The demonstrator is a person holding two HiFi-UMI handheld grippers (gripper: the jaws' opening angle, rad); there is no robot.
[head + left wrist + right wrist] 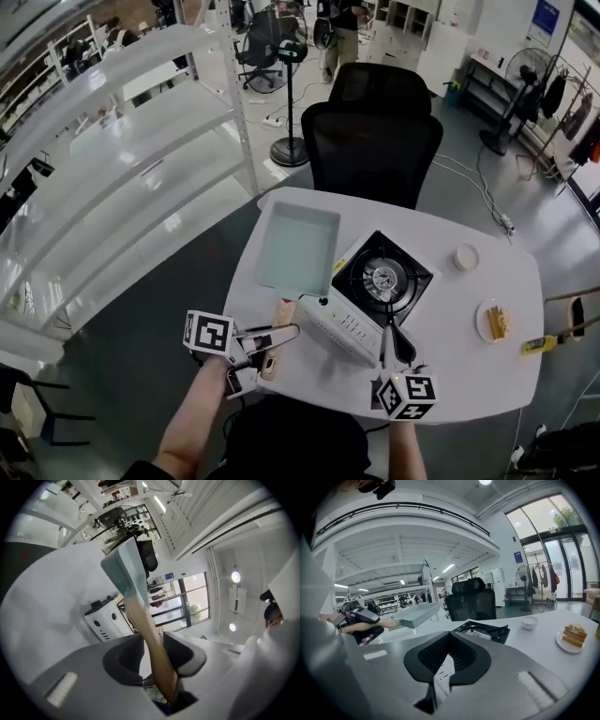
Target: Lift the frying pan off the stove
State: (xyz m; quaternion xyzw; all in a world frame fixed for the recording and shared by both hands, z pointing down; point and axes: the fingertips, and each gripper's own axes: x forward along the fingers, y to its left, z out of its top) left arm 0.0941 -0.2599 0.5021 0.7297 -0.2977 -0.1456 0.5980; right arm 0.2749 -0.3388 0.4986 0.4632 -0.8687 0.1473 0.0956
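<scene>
A pale teal rectangular frying pan (298,248) hangs left of the portable gas stove (382,279), clear of its burner. My left gripper (272,342) is shut on the pan's wooden handle (281,312). In the left gripper view the handle (150,634) runs up between the jaws to the pan (124,571), with the stove (105,618) beyond. My right gripper (395,339) is just in front of the stove, jaws together and empty. The right gripper view shows the stove (480,631) ahead and the pan (415,615) raised above the table at left.
On the white table (469,366), a small white bowl (466,257) and a plate of food (494,322) lie right of the stove. A yellow-handled tool (539,345) lies at the right edge. A black office chair (375,141) stands behind the table, white shelving (122,141) at the left.
</scene>
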